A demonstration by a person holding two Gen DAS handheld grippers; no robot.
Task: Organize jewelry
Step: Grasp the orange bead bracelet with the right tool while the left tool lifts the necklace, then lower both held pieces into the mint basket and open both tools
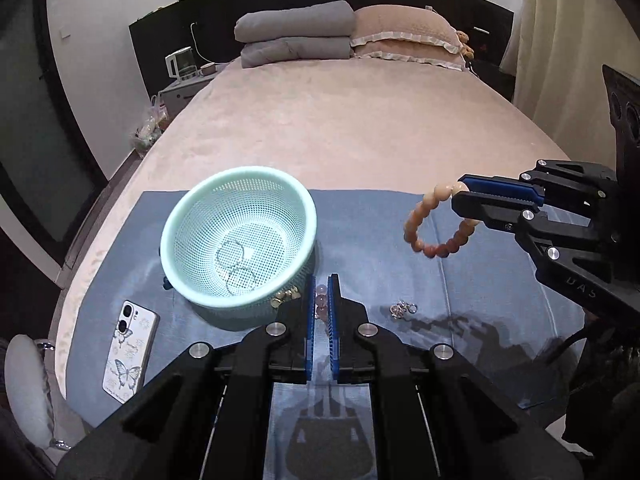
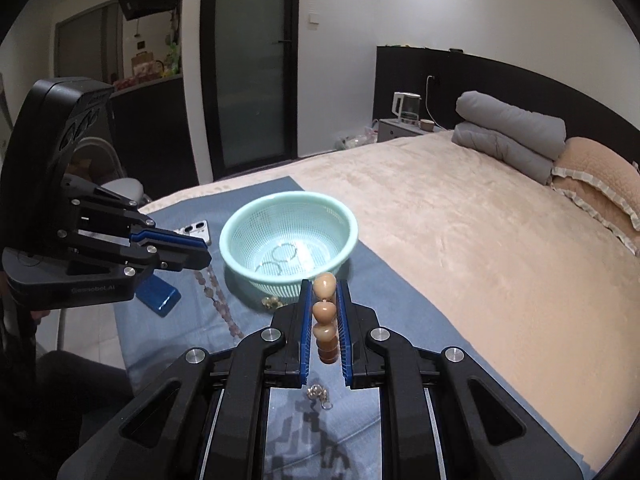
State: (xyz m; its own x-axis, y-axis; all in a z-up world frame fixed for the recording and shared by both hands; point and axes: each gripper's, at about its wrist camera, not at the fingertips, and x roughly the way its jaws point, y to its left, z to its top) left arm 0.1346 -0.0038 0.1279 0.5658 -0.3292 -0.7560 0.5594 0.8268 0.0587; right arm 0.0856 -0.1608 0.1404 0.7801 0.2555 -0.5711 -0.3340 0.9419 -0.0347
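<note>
A mint mesh basket (image 1: pixel 188 216) (image 2: pixel 234 226) stands on a blue cloth (image 1: pixel 380 240) and holds thin ring bracelets (image 1: pixel 238 264). My right gripper (image 1: pixel 460 196) (image 2: pixel 323 284) is shut on an orange bead bracelet (image 1: pixel 432 240) (image 2: pixel 324 312), held in the air right of the basket. My left gripper (image 1: pixel 322 284) (image 2: pixel 206 254) is nearly shut and empty, low above a pink bead string (image 1: pixel 321 300) (image 2: pixel 218 300). Gold pieces (image 1: pixel 286 296) (image 2: pixel 270 301) lie by the basket. Silver rings (image 1: pixel 402 309) (image 2: pixel 318 394) lie on the cloth.
A phone in a butterfly case (image 1: pixel 128 350) lies at the cloth's left edge. A blue box (image 2: pixel 158 294) lies near the left gripper. The cloth lies on a pink bed (image 1: pixel 340 120) with folded grey blankets (image 1: pixel 294 34) and a pillow (image 1: pixel 404 32) at the far end.
</note>
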